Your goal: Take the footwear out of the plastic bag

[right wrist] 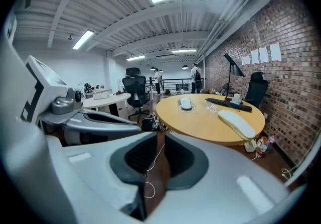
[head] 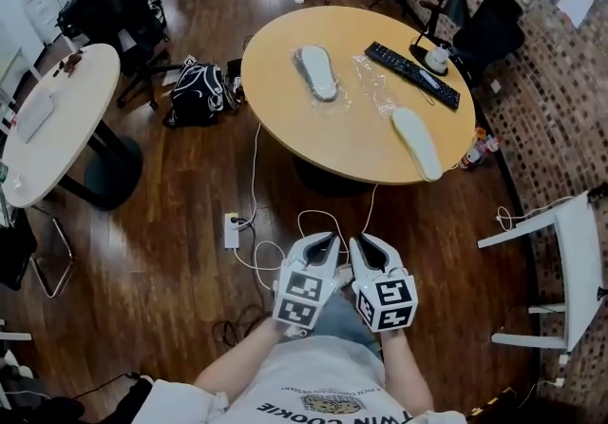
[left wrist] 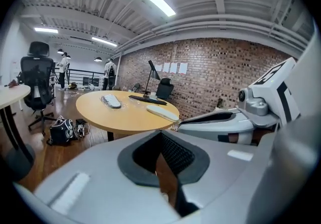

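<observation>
1 round table point(head: 285, 132) at 12 o'clock from the person, with 1 keyboard point(head: 412, 75) at its 2 o'clock. 2 slippers, 2 clear bags: bagged slipper point(head: 318, 71) at 10 o'clock inside the wrapping bag point(head: 336, 102), bare slipper point(head: 418, 143) at 4 o'clock on the wood, loose bag point(head: 372, 82) near centre. 2 tongs at 6 o'clock, well apart from the table: left gripper point(head: 326, 243) and right gripper point(head: 366, 246) side by side, jaws a narrow slit apart, nothing between.

slippers point(head: 318, 72) point(head: 418, 142): 2 | clear plastic bags point(head: 334, 99) point(head: 373, 82): 2 | keyboard point(head: 413, 75): 1 | round worktops point(head: 313, 142) point(head: 71, 123): 2 | tools point(head: 328, 241) point(head: 362, 243): 2 | backpack point(head: 197, 94): 1 | power strip point(head: 231, 230): 1
</observation>
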The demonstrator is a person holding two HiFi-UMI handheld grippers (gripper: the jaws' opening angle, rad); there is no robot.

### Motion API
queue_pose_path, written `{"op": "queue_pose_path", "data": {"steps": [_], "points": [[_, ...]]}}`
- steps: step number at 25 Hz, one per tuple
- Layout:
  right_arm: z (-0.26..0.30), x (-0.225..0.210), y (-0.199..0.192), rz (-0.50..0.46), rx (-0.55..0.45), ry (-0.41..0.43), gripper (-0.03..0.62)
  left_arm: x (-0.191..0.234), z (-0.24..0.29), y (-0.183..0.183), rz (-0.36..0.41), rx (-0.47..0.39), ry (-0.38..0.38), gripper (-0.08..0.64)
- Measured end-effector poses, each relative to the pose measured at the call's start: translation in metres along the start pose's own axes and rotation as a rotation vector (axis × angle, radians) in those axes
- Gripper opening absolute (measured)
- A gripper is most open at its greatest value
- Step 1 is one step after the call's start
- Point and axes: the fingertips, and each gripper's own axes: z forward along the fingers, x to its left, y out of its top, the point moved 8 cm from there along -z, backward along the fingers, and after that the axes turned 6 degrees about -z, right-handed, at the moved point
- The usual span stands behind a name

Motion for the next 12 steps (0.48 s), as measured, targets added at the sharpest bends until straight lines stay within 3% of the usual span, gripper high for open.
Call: {"op": "queue_pose_path", "data": {"steps": [12], "points": [[-0.064,0.046,-0.002,0.01,-0.024,0.01,0.025,-0.042,-0.062,-0.01,-0.01,-0.037,0.017,0.003]]}}
